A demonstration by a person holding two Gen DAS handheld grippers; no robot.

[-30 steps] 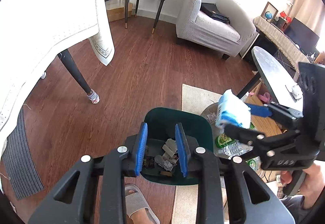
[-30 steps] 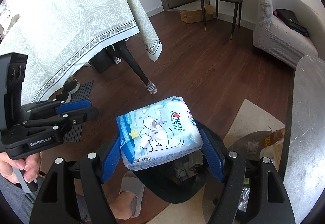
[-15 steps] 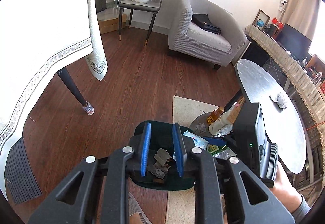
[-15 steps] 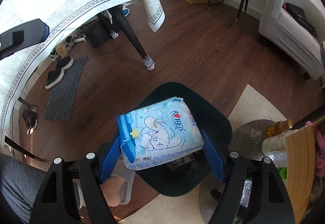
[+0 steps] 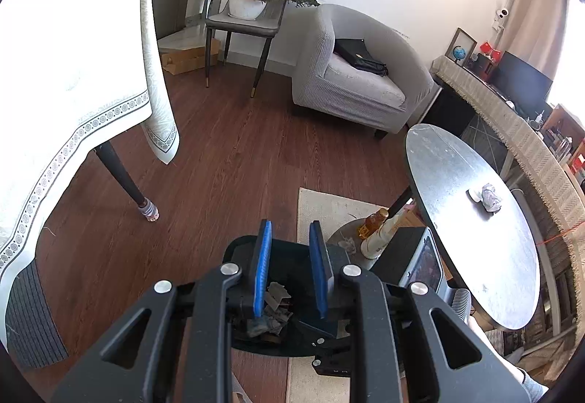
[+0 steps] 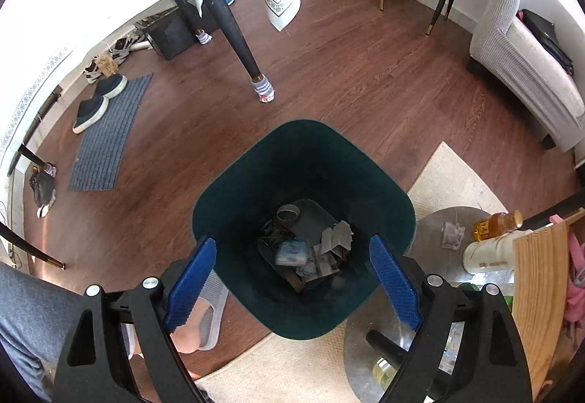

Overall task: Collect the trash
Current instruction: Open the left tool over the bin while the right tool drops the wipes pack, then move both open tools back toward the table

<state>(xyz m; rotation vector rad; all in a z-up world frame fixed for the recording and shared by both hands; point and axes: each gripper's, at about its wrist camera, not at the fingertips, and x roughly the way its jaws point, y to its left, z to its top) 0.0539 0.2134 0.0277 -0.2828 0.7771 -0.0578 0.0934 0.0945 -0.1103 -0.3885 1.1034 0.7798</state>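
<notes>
A dark green trash bin (image 6: pixel 303 154) stands on the wood floor, with paper scraps and a blue tissue pack (image 6: pixel 291 252) lying blurred at its bottom. My right gripper (image 6: pixel 292 278) is open wide and empty, right above the bin's mouth. My left gripper (image 5: pixel 290 267) is open with a narrow gap and empty, above the bin (image 5: pixel 237 249), where scraps show between its fingers. A crumpled paper wad (image 5: pixel 490 196) lies on the round grey table (image 5: pixel 475 220) to the right.
A table with a white cloth (image 5: pixel 73 92) stands left, its leg (image 6: pixel 237 37) near the bin. A low round shelf (image 6: pixel 438 231) with a yellow bottle (image 6: pixel 497 223) and a white cup sits right of the bin. A grey armchair (image 5: pixel 358 81) stands behind. My foot in a slipper (image 6: pixel 204 315) is beside the bin.
My right gripper moved over the bin and opened; the tissue pack dropped out of it into the bin. My left gripper rose and tilted up a little.
</notes>
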